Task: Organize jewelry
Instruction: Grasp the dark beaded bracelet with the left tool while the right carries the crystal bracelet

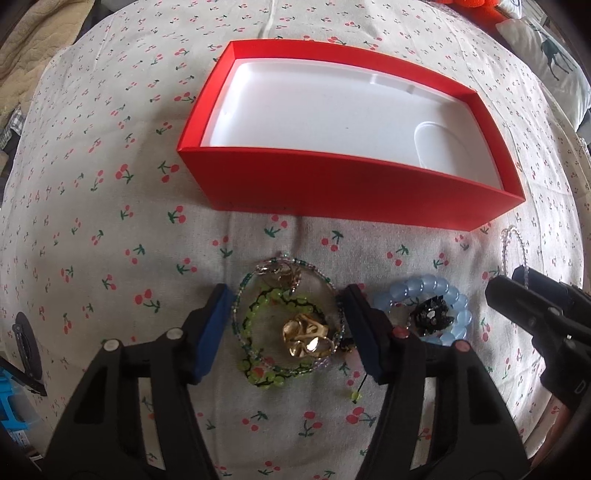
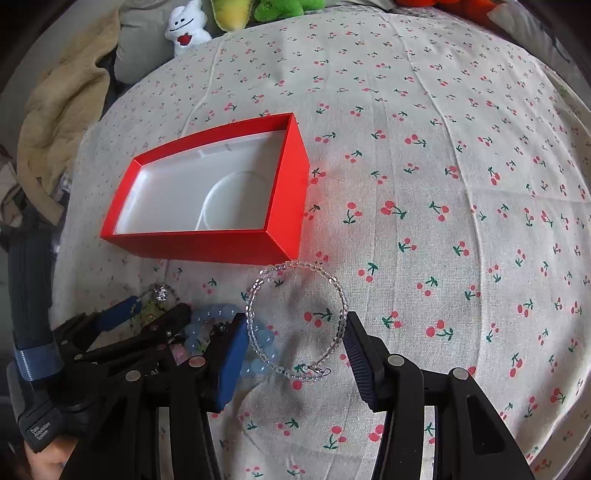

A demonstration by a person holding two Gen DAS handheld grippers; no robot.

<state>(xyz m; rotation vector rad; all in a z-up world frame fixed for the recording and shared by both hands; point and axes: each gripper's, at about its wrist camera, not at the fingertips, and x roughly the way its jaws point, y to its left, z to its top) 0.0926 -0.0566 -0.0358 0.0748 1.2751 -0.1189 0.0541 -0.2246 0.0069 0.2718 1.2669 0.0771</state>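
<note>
A red box (image 1: 354,184) with a white moulded insert lies open on the cherry-print cloth; it also shows in the right wrist view (image 2: 207,245). My left gripper (image 1: 286,328) is open, its fingers either side of a pile: a green bead bracelet (image 1: 258,314), a thin beaded bracelet (image 1: 243,280) and gold earrings (image 1: 306,336). A blue bead bracelet (image 1: 439,291) with a black piece (image 1: 430,315) inside lies to its right. My right gripper (image 2: 295,347) is open around a clear bead bracelet (image 2: 343,306) flat on the cloth.
Plush toys (image 2: 186,29) and a beige blanket (image 2: 62,107) lie at the far left edge of the bed. A pillow with a deer print (image 1: 550,62) lies far right. The right gripper's body (image 1: 539,317) sits close beside the blue bracelet.
</note>
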